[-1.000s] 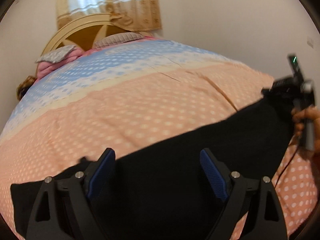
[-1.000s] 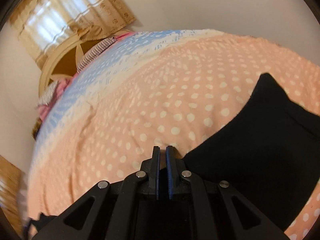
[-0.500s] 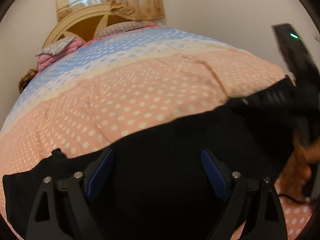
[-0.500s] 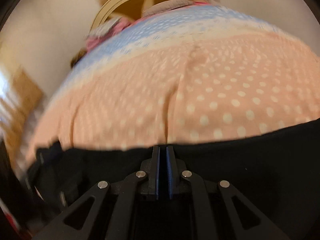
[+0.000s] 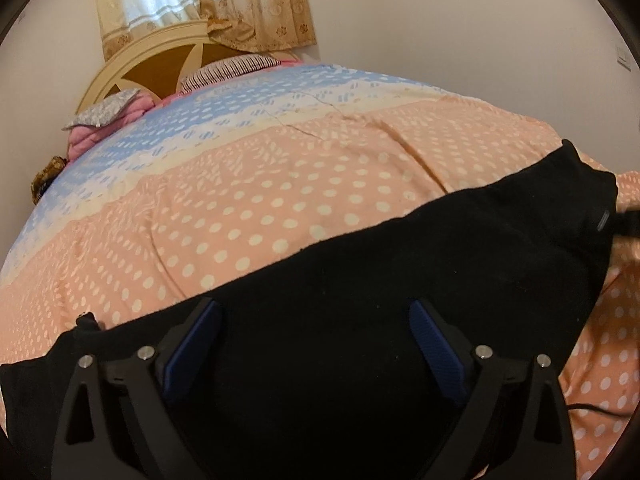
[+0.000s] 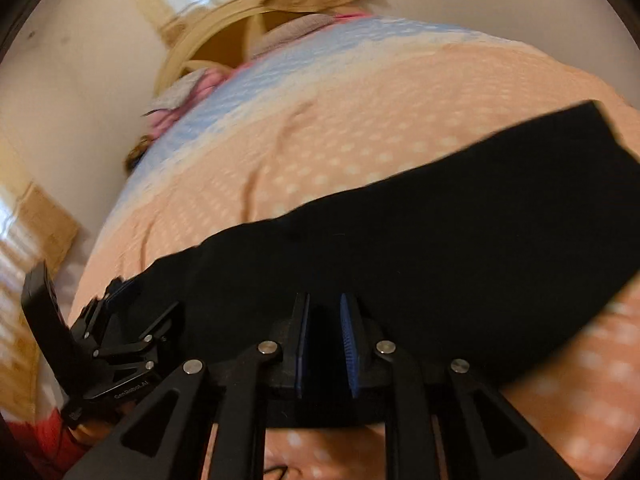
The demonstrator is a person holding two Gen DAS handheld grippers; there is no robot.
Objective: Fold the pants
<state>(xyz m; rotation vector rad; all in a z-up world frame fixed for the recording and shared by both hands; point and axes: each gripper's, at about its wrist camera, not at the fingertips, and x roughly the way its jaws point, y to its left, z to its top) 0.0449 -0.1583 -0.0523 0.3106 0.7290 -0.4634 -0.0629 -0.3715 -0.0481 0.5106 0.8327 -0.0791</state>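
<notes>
The left gripper (image 5: 316,336), blue-padded jaws spread wide, and the right gripper (image 6: 325,344), jaws slightly parted and holding nothing, hover over the black fabric pants (image 5: 400,300) lying flat across the peach polka-dot quilt (image 5: 260,200).

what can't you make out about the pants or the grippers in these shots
- Pants, left wrist view: near edge hidden behind the left gripper; left end cut off by the frame edge.
- Right gripper, right wrist view: jaws slightly apart; black cloth against black parts hides whether fabric sits between them.
- Fold layers: the pants read as one flat black shape in both views.
- Bedspread, right wrist view: dots smeared by motion blur.
</notes>
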